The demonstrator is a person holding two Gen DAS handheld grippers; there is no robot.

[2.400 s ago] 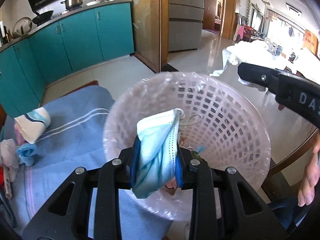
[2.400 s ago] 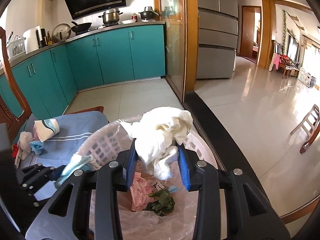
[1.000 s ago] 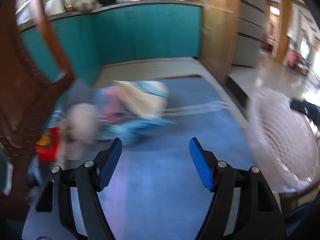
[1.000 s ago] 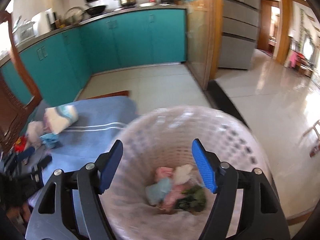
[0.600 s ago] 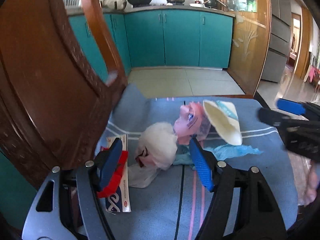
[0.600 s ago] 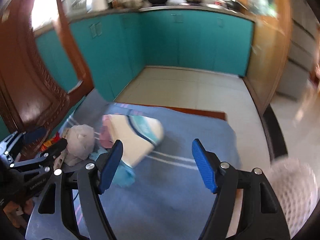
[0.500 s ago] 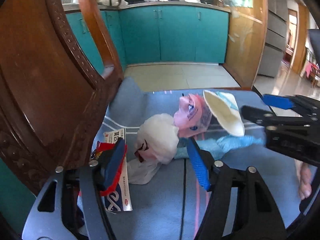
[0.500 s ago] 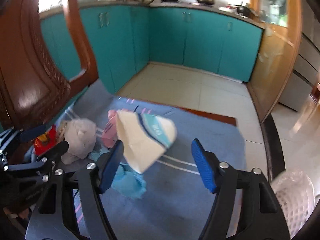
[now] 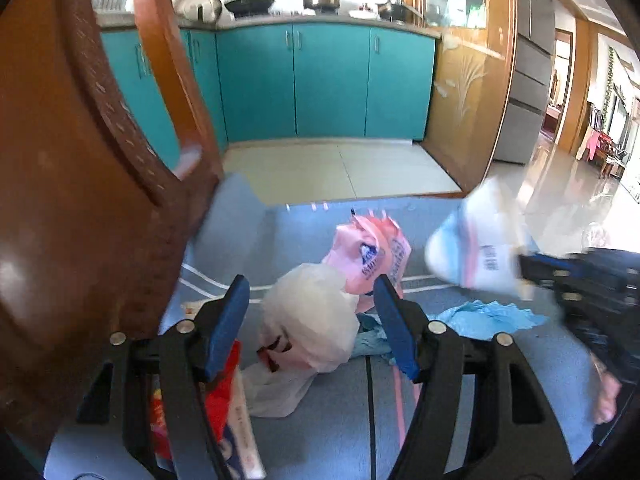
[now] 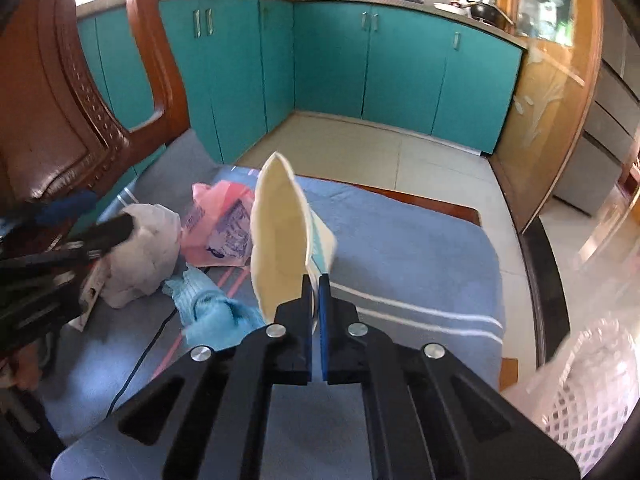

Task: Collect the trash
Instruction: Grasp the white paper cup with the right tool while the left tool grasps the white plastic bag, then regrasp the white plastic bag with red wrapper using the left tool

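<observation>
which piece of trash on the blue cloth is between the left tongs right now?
The crumpled white plastic bag: it sits between the open left tongs. The pink plastic bag lies beyond it; the paper cup is pinched in the right tongs.

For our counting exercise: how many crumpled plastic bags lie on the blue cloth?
2. A white plastic bag lies between the open left gripper fingers; a pink plastic bag sits just behind it, touching. More could be hidden underneath.
</observation>
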